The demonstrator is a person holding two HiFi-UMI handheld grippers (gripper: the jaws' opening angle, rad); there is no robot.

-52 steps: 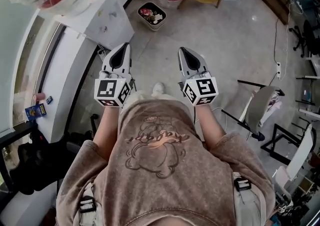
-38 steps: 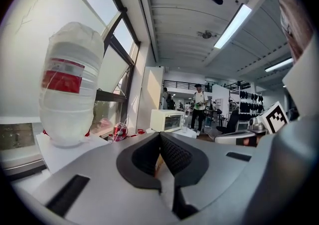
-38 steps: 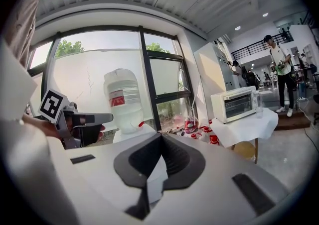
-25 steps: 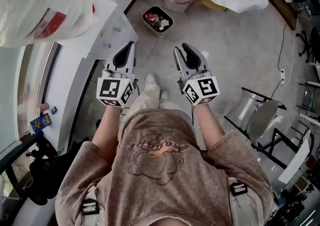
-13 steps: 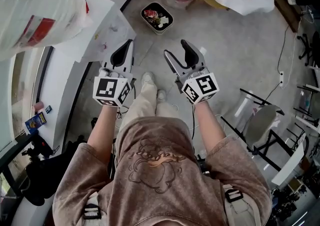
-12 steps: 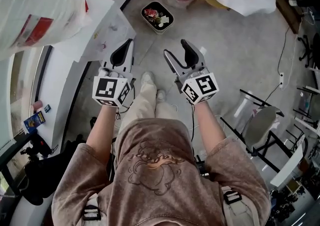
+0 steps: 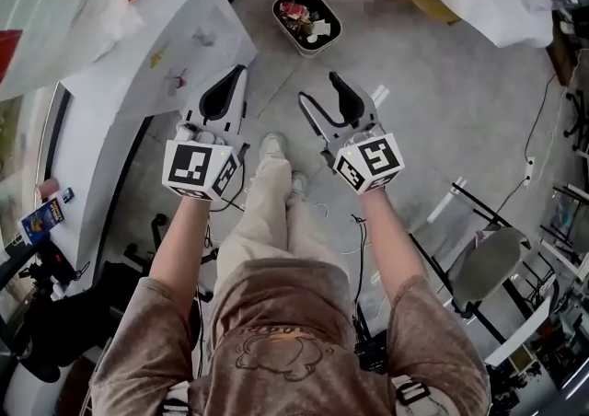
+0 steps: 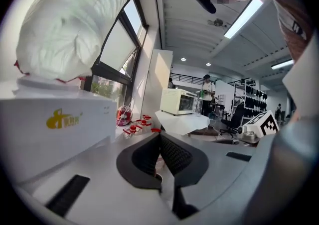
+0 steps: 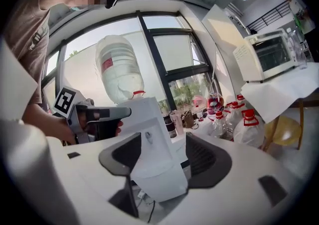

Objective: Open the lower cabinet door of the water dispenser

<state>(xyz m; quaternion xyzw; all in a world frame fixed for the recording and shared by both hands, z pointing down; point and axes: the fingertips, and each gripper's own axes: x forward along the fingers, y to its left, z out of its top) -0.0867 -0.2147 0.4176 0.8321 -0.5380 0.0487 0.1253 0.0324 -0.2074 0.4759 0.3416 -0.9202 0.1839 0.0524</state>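
The white water dispenser (image 7: 175,37) stands at the upper left of the head view, with a plastic-wrapped bottle (image 7: 55,0) upside down on top. Its lower door does not show from above. In the right gripper view the dispenser's white front (image 9: 149,134) rises ahead under the bottle (image 9: 117,69). My left gripper (image 7: 230,83) hangs shut beside the dispenser's corner, its pads meeting at the tips (image 8: 160,142). My right gripper (image 7: 318,89) is open over the floor. Its jaws (image 9: 162,152) have just been opening wide, then eased in slightly, with nothing gripped.
The person's legs and shoes (image 7: 271,143) stretch out between the grippers. A dark bowl of scraps (image 7: 308,23) sits on the floor ahead. Water jugs (image 9: 249,124) and a cloth-covered table with a toaster oven (image 9: 269,55) stand to the right. Chair frames (image 7: 488,262) crowd the right side.
The right gripper's jaws have spread from nearly shut to wide. Both grippers have sunk lower beside the dispenser as the person crouches. The left gripper stayed shut.
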